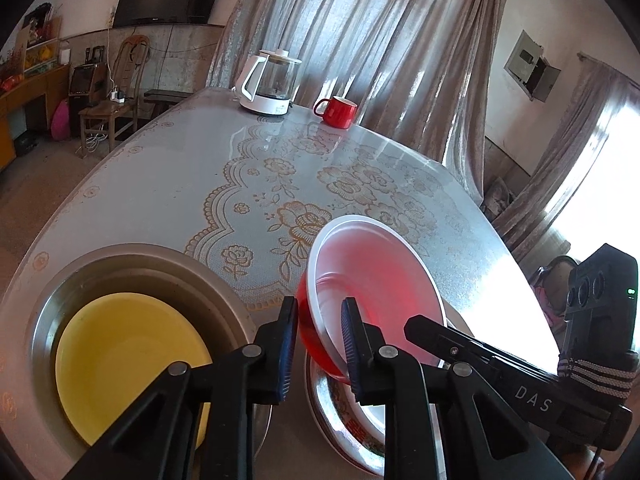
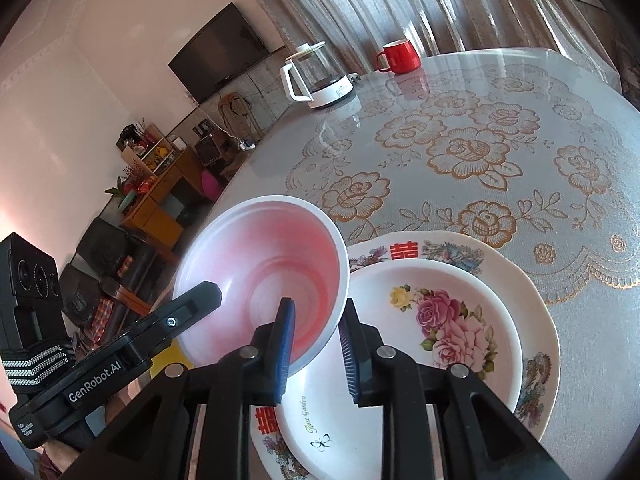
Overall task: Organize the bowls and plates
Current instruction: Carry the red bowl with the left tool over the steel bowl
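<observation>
Both grippers tilt downward, left fingers (image 1: 319, 346) and right fingers (image 2: 316, 354) each narrowly clamping the red-and-white plastic bowl's (image 2: 264, 276) rim; a yellow plate (image 1: 128, 360) lies in the steel basin (image 1: 140, 260) at nine o'clock.

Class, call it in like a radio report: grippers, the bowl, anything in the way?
Left gripper and right gripper both clamped on red bowl rim, opposite sides. Bowl tilted above floral plates. Steel basin with yellow bowl alongside.

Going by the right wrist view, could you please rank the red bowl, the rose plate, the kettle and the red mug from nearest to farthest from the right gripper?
1. Red bowl, its rim between the right gripper pads.
2. Rose plate, just below, to the right.
3. Kettle, far edge, left.
4. Red mug, far edge, right; nearly level with the kettle.
</observation>
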`<state>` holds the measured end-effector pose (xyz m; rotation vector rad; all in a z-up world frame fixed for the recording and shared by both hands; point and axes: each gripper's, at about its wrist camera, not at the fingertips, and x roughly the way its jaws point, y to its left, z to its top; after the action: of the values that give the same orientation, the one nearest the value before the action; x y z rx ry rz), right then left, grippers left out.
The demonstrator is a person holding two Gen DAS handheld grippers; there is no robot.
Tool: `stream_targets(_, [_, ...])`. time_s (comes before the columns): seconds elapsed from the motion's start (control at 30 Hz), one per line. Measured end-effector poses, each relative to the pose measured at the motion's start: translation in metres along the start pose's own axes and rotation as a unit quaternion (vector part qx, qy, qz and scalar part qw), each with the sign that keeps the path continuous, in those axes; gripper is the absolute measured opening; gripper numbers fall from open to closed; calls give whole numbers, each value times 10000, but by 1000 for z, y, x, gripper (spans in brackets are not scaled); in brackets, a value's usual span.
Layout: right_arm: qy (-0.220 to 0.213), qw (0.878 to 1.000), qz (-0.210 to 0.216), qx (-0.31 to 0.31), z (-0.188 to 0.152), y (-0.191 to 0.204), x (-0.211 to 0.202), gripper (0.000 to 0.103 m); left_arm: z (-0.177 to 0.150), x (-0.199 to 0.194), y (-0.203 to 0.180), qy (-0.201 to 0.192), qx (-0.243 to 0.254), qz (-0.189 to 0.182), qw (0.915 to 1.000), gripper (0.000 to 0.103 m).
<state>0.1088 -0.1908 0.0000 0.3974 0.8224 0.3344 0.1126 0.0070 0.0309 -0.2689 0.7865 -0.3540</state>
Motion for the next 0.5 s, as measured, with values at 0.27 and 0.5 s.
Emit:
stream_targets(0.27, [-62, 9996, 199, -177, -1, 19, -9, 23, -2, -25, 12, -219, -182, 26, 9996, 22])
stream_targets(0.5, [33, 9982, 471, -379, -2, 45, -4, 26, -6, -45, 34, -347, -378, 215, 9985, 22])
